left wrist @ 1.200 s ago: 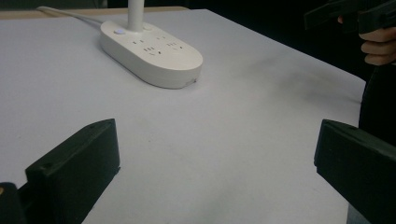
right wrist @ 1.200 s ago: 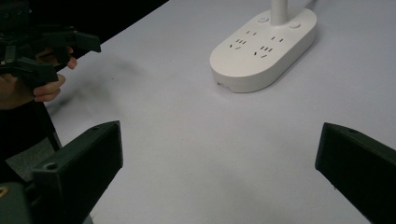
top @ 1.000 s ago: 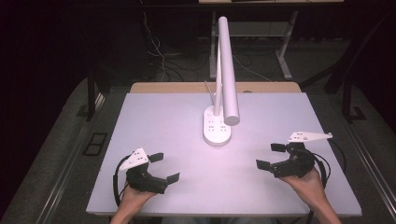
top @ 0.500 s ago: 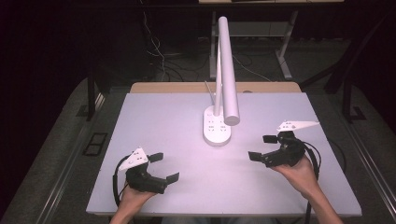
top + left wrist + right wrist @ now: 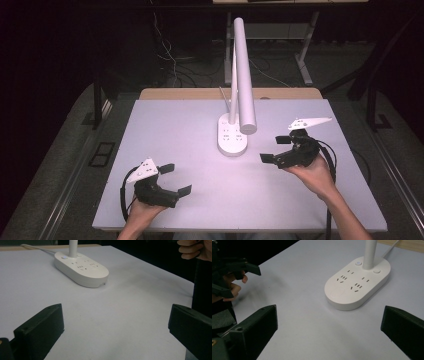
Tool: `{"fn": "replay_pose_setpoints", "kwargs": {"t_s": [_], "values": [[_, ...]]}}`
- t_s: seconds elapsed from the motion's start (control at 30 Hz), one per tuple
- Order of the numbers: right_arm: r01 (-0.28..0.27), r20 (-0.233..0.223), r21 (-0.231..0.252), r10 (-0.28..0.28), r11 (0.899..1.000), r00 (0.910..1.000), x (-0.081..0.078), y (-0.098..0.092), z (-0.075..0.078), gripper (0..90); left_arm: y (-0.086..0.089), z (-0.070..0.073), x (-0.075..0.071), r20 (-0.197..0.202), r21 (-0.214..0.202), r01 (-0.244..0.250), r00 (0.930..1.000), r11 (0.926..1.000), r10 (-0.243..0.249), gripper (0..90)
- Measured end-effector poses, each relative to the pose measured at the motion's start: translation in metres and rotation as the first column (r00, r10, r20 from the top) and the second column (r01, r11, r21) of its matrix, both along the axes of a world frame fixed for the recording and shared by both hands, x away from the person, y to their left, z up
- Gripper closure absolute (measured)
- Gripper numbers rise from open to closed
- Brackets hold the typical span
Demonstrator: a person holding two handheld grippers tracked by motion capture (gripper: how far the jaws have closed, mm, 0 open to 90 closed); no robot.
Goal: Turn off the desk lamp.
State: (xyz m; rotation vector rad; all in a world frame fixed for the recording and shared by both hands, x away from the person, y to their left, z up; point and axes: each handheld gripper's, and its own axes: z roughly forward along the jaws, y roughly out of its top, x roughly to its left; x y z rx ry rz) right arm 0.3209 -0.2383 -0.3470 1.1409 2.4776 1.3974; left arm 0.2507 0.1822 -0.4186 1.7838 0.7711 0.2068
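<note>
An approach to the white plastic desk lamp with an oval socket base (image 5: 232,136) is judged to be the step in hand. The lamp is stood at the middle of the pale rectangular counter (image 5: 165,125), slightly toward the far edge, with its tubular head (image 5: 243,75) held out over the base toward the near side. A white cable (image 5: 37,248) is led from the base toward the far edge.

The right tool (image 5: 276,148) is held just right of the base, apart from it, with its jaws spread wide and nothing between them. In the right gripper view the base (image 5: 358,282) is seen ahead, between the two jaw tips. The left tool (image 5: 176,179) is held near the front-left of the counter, well apart from the lamp, likewise spread and empty.

For the next move, a short advance of the right tool toward the base is judged to be called for, with alignment on the round button (image 5: 358,263) beside the stem or on the base rim; which is intended cannot be told.

Open room is available on all sides of the base. The overhanging head is to be cleared from below, and the right counter edge lies near the right hand (image 5: 312,172)
</note>
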Motion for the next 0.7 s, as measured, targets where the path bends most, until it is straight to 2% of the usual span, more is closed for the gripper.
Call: {"fn": "replay_pose_setpoints", "kwargs": {"t_s": [0.7], "values": [[-0.015,-0.013,-0.031,0.014,0.999,0.9998,0.040,0.019,0.002,0.8,0.002,0.000,0.000,0.000,-0.005,-0.004,1.0000,1.0000,0.004,0.0]]}}
